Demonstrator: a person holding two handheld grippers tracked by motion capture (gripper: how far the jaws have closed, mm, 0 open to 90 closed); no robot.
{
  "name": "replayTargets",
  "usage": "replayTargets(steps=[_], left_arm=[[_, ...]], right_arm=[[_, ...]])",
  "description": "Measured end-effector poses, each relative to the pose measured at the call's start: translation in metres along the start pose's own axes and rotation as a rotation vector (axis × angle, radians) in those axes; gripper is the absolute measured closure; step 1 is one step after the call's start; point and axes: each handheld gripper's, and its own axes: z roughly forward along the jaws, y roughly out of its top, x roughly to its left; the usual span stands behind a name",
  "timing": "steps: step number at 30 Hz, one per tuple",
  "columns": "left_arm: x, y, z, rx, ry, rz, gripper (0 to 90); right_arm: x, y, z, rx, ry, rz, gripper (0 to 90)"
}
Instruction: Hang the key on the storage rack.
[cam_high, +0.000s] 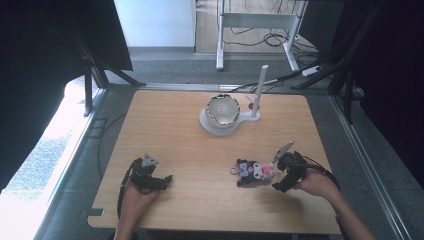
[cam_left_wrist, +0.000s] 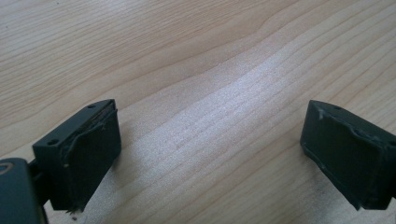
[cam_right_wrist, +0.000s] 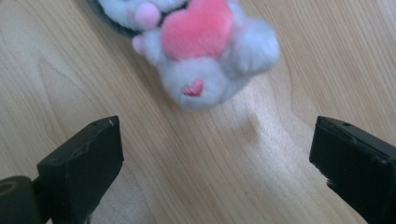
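— Where does the plush toy lie?

— On the table, just ahead of the right gripper, jaws spread, empty.

— And the left gripper?

— Well apart, spread too.

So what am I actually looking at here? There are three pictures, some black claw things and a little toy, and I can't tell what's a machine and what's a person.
There is no robot: a person sits at a wooden table and holds a hand-operated claw in each hand. The high view looks down from above. The left gripper is at the left, the right gripper at the right.

The other two pictures come from small cameras riding on the claws, each looking along its own two black jaws. The left one sees bare wood between wide-open jaws. The right one sees a small grey plush toy hugging a pink heart, lying on the table just beyond its open jaws.

Farther back stands a bowl on a white base with an upright white post.

Nothing is held at the moment.
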Motion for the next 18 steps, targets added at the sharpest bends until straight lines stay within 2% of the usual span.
replayTargets(steps=[4,14,15,17,18], left_arm=[[0.000,0.000,0.000,0.000,0.000,0.000,4.9],[0.000,0.000,0.000,0.000,0.000,0.000,4.9],[0.000,0.000,0.000,0.000,0.000,0.000,4.9],[0.000,0.000,0.000,0.001,0.001,0.000,4.9],[0.000,0.000,0.000,0.000,0.000,0.000,4.9]], right_arm=[[0.001,0.013,0.000,0.029,0.018,-0.050,2.7],[0.003,0.038,0.008,0.080,0.044,-0.120,3.1],[0.003,0.044,0.011,0.090,0.049,-0.146,4.9],[0.004,0.046,0.012,0.096,0.049,-0.151,5.6],[0.005,0.052,0.015,0.110,0.049,-0.172,8.1]])
